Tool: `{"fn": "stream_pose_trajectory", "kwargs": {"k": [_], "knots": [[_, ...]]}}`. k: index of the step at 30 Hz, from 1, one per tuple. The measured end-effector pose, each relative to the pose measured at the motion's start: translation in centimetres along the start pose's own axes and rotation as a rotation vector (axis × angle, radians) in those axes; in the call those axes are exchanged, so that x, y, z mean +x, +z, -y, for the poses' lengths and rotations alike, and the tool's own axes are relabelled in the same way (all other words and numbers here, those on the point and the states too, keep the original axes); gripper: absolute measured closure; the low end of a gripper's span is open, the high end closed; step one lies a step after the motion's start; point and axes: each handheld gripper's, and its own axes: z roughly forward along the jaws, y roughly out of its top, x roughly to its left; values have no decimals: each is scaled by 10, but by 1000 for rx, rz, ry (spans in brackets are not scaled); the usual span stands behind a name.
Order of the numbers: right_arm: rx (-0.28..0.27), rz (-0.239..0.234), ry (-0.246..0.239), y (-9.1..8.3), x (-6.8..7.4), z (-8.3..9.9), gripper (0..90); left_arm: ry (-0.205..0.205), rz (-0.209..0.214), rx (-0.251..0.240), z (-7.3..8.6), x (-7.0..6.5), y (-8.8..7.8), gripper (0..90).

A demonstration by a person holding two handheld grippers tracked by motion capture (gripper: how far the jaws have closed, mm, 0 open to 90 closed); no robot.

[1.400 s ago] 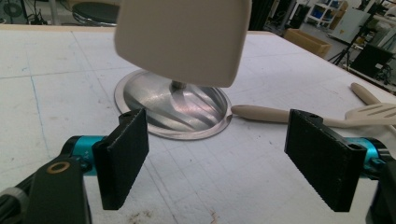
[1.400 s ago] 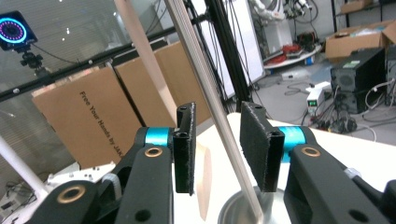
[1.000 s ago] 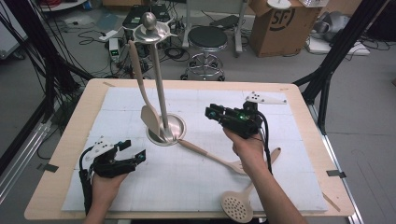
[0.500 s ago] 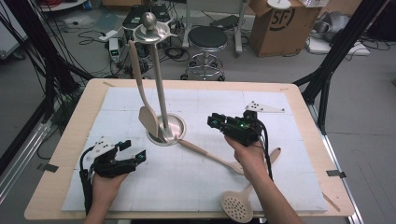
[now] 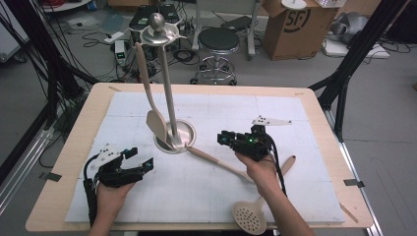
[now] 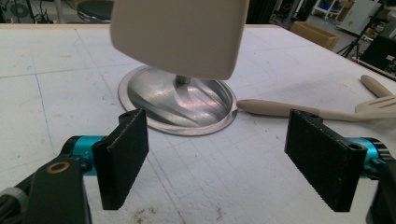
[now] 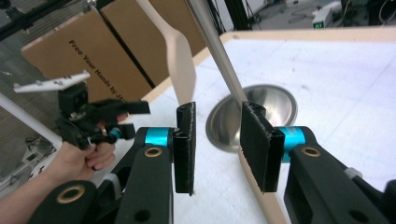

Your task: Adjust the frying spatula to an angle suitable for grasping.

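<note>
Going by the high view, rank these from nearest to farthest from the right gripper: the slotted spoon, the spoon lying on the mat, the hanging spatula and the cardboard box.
From the right gripper:
1. Spoon lying on the mat, just below and left of it.
2. Hanging spatula, to its left on the stand.
3. Slotted spoon, at the near edge by the forearm.
4. Cardboard box, on the floor beyond the table.

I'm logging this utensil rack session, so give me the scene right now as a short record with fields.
surface: white mat on a wooden table
rack: metal stand upright on its round base
hanging: beige spatula
lying flat: long wooden spoon, slotted skimmer
left gripper: jaws open, empty, facing the base
right gripper: jaws part open, above the spoon's handle, not gripping
</note>
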Motion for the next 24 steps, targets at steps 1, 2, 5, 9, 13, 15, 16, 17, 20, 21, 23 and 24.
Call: {"fn": "stream_pose_trajectory", "kwargs": {"k": [1, 2, 5, 9, 13, 15, 16, 17, 20, 21, 23, 24], "knots": [[10, 0, 3, 1, -1, 1, 663, 0, 2, 0, 0, 0, 0, 224], [27, 6, -6, 3, -2, 3, 663, 2, 3, 0, 0, 0, 0, 223], [73, 6, 2, 10, -4, 7, 664, 3, 3, 0, 0, 0, 0, 223], [138, 9, 20, 19, -10, 15, 688, 3, 6, 2, 0, -1, 0, 223], [169, 19, 26, 25, -14, 22, 783, 3, 8, 2, 0, -1, 0, 224], [193, 24, 28, 28, -15, 25, 820, 2, 8, 2, 0, -1, 0, 224], [206, 26, 31, 29, -16, 26, 840, 1, 8, 1, 0, -1, 0, 224], [219, 30, 38, 31, -17, 28, 852, 1, 8, 0, 0, -1, 0, 224], [258, 38, 49, 36, -19, 31, 896, 0, 8, -1, 0, -1, 0, 224], [279, 40, 52, 39, -20, 33, 899, -1, 9, 0, 0, -2, 0, 223], [310, 38, 55, 44, -20, 36, 899, 0, 9, 0, 0, -2, 0, 224], [323, 35, 58, 46, -21, 37, 899, 0, 9, 0, 0, -2, 0, 224]]}}
